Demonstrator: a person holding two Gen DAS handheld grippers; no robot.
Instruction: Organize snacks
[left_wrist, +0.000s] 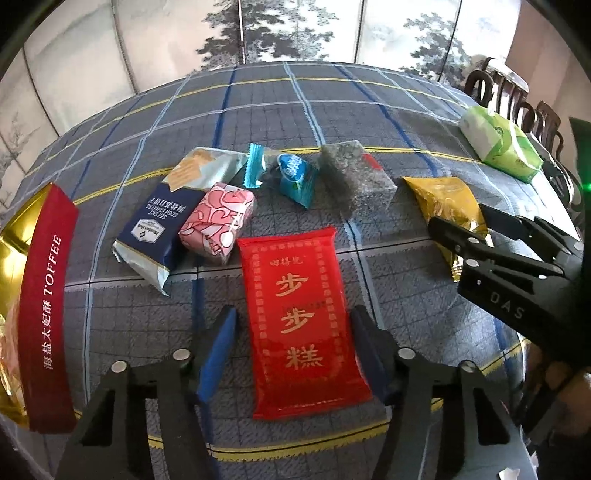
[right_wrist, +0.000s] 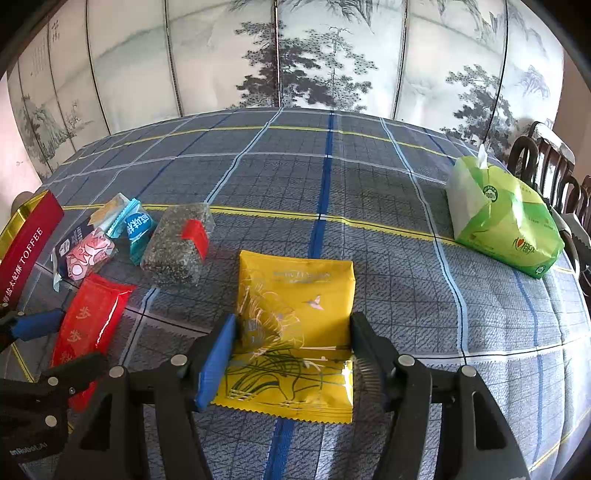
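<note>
the toffee box (left_wrist: 40, 295) is cut off at the left edge, its contents a blur.

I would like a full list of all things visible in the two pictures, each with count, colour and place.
red packet: 1, red with gold, between left gripper fingers
yellow packet: 1, yellow, between right gripper fingers
toffee box: 1, red and gold, far left
cracker packet: 1, navy and silver, behind red packet
pink packet: 1, pink-white, beside crackers
blue candies: 2, blue, centre
grey block: 1, grey, clear wrap
tissue pack: 1, green, far right
tablecloth: 1, blue-grey plaid
left gripper: 1, black
right gripper: 1, black
</note>
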